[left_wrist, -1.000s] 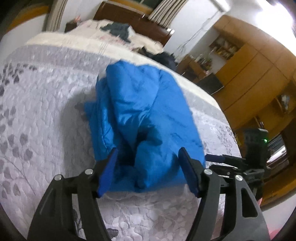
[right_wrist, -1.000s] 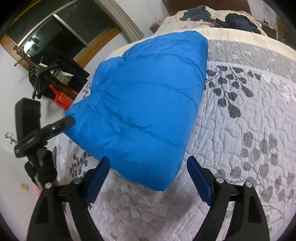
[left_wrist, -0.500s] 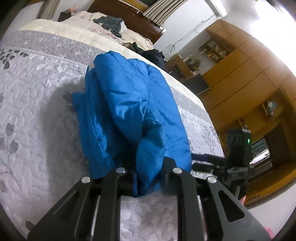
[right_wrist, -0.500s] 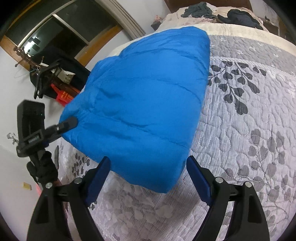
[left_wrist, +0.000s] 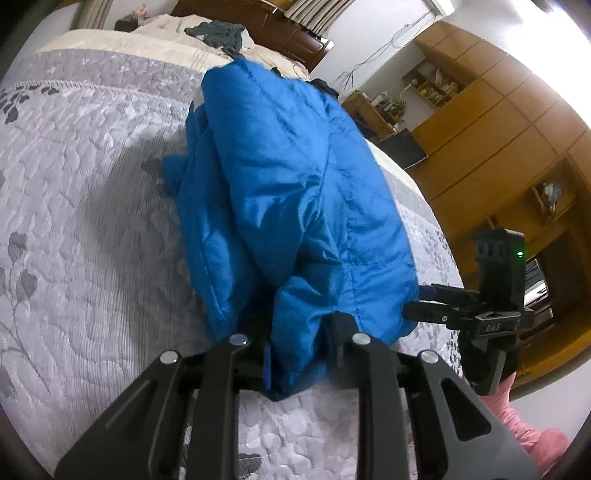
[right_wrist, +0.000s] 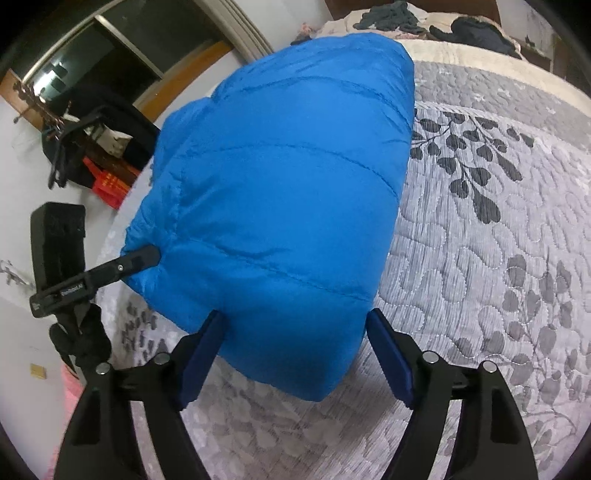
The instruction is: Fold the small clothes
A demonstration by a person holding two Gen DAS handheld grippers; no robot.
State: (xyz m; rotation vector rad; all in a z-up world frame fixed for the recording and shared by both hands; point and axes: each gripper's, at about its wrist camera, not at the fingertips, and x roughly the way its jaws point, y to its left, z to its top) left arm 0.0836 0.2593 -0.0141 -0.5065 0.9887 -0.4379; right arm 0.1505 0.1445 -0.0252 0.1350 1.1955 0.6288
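Observation:
A puffy blue quilted jacket point(left_wrist: 295, 177) lies bunched on the grey leaf-patterned quilt point(left_wrist: 81, 229). My left gripper point(left_wrist: 299, 354) is shut on the jacket's near fold, which bulges up between its black fingers. In the right wrist view the jacket point(right_wrist: 288, 177) fills the middle. My right gripper point(right_wrist: 295, 354) is open, with the jacket's near corner between its blue pads point(right_wrist: 388, 358); I cannot tell whether they touch the cloth. The right gripper point(left_wrist: 417, 299) also shows at the jacket's right edge, and the left gripper point(right_wrist: 144, 258) at its left edge.
Dark clothes point(right_wrist: 391, 16) lie on the pillows by the wooden headboard point(left_wrist: 295, 33). Wooden cupboards point(left_wrist: 498, 129) stand beyond the bed's right side. A black bag and a red item point(right_wrist: 107, 181) sit under the window. Pink fabric point(left_wrist: 532, 435) shows at the bed's near corner.
My left gripper has gone from open to shut on the jacket's near fold. My right gripper has moved forward, so the jacket's corner now sits between its open fingers.

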